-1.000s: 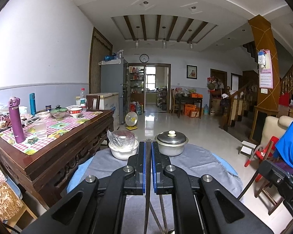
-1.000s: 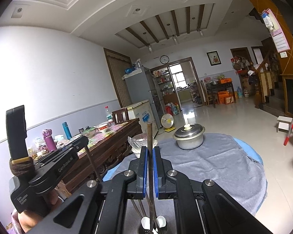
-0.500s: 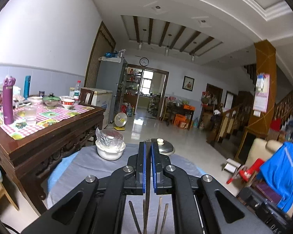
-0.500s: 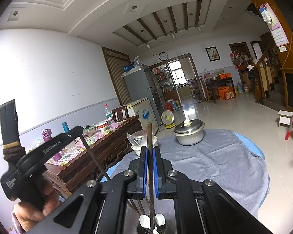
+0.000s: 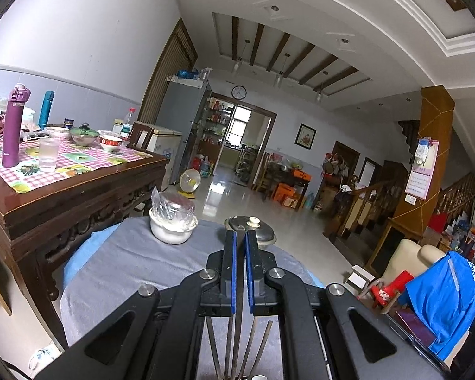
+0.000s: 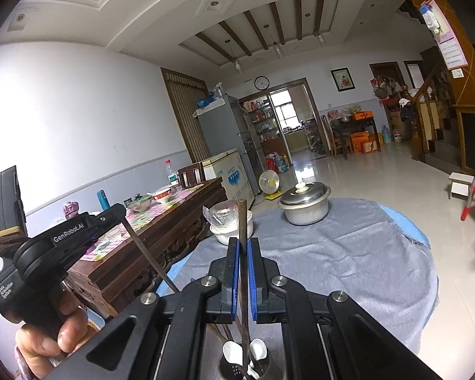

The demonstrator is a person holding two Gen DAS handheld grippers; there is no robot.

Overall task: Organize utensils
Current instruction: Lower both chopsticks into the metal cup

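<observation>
Chopstick (image 6: 243, 237) pinched upright, right tool (image 6: 243, 272), table edge (image 6: 427, 243) near

Utensil holder (image 6: 243, 369) below the fingers (image 6: 233, 272): cut off by the lower frame edge, base unseen. Chopstick (image 6: 243, 253) between them: lower end lost among white spoons (image 6: 232, 351). Ahead of the left fingers (image 5: 229, 266), pot (image 5: 262, 234) mostly hidden. Contents of wrapped bowl (image 5: 172, 221): indistinct.
</observation>
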